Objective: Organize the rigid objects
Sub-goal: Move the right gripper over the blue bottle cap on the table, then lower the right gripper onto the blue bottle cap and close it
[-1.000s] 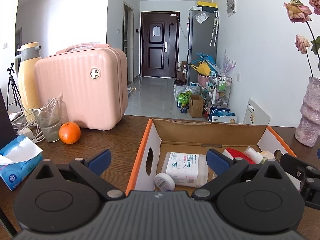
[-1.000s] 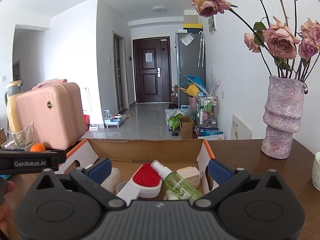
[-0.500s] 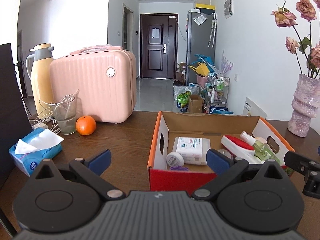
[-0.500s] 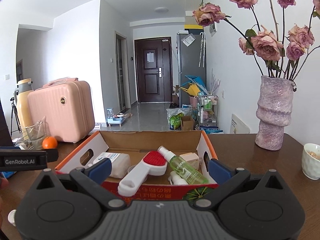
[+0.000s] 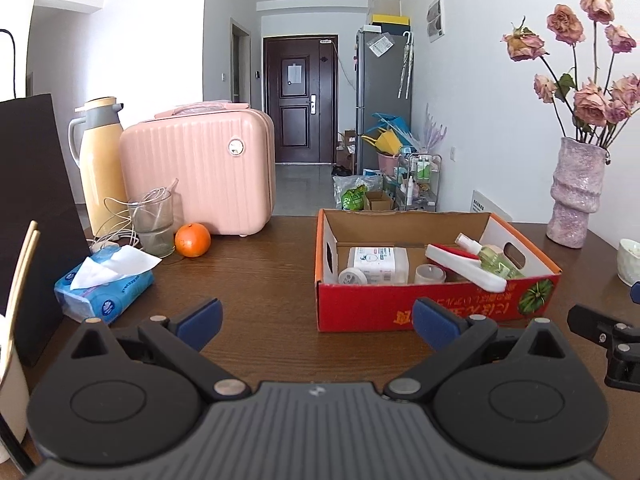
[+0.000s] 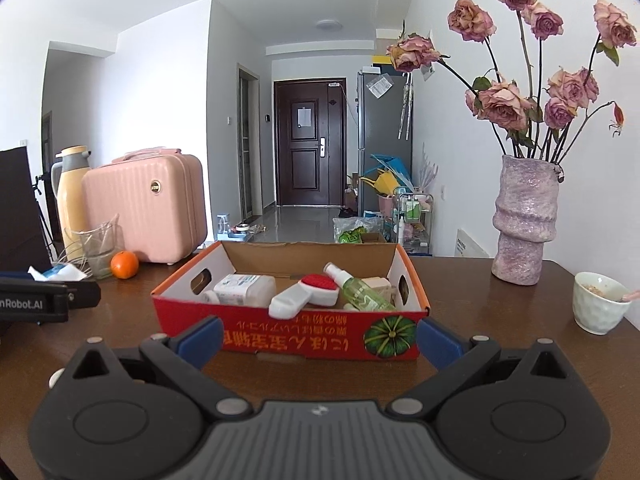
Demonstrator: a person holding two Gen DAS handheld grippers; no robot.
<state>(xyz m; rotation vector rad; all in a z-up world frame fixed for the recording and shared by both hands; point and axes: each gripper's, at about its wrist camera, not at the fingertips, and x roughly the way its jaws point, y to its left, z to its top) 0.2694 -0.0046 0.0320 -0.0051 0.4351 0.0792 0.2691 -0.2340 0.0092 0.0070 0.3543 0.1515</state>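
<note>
Cardboard box (image 6: 288, 334) sits just ahead of the right gripper (image 6: 318, 338) and ahead-right of the left gripper (image 5: 316, 318), both spread wide and empty. Reaching in carelessly could knock the spray bottle (image 6: 358, 290) or the brush (image 6: 304, 294) leaning over the near wall.

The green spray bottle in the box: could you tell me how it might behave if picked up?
The green spray bottle lies tilted across the white brush, so lifting it may shift the brush. Its round, smooth-looking body could probably slip or roll. It looks small and likely light.

box (image 6: 288, 330): 1 | spray bottle (image 6: 360, 290): 1 | orange (image 5: 192, 240): 1 | vase (image 6: 524, 220): 1 | claws: 2
</note>
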